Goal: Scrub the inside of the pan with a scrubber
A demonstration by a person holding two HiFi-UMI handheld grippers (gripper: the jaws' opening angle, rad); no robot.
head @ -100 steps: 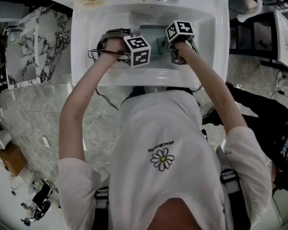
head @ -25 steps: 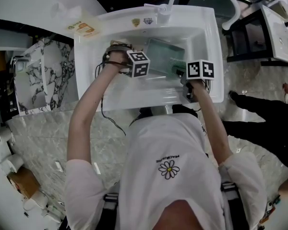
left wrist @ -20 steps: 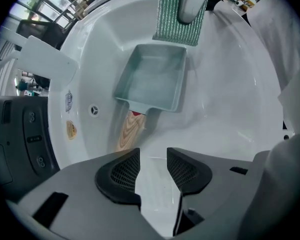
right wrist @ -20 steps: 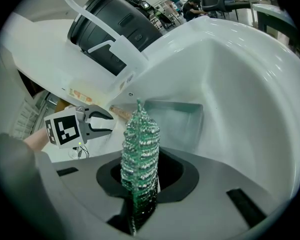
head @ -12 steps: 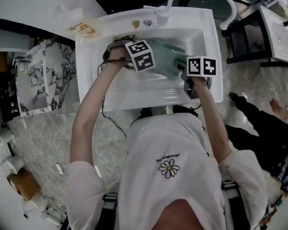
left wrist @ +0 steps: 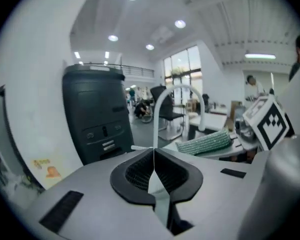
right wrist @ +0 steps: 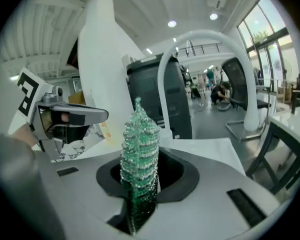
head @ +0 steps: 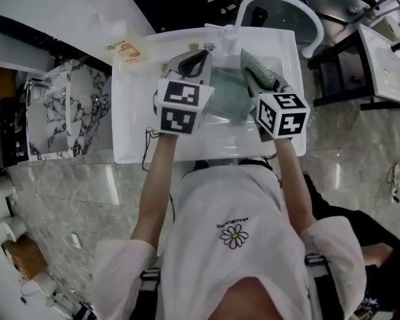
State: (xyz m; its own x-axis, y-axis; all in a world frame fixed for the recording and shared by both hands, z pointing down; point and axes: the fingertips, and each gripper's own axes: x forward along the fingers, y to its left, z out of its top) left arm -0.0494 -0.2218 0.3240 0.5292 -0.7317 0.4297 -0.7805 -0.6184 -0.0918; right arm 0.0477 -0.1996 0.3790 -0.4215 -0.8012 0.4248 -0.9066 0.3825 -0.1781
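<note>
Left hand-held gripper [left wrist: 153, 170]: jaws have just been closing and now meet pad to pad, with nothing between them. Right hand-held gripper [right wrist: 142, 179]: clamped on the green scrubber [right wrist: 139, 144], which stands up from between the jaws, bristly and glistening.

Head view: both are held over the white sink [head: 130, 115], left hand-held gripper [head: 189, 60] on the left and right hand-held gripper [head: 257, 79] on the right, each with its marker cube toward the camera. The scrubber [head: 260, 72] points toward the faucet end of the sink. The pan [head: 228, 100], a pale greenish rectangular one, lies in the sink basin and shows between the two grippers. Neither gripper is seen touching it, and the scrubber is clear of it. The white arched faucet [head: 300, 9] stands at the far rim.

Left gripper view: the scrubber [left wrist: 205, 143] shows off to the right, in front of the faucet [left wrist: 160, 101]. A dark cabinet [left wrist: 95, 114] stands behind on the left.
</note>
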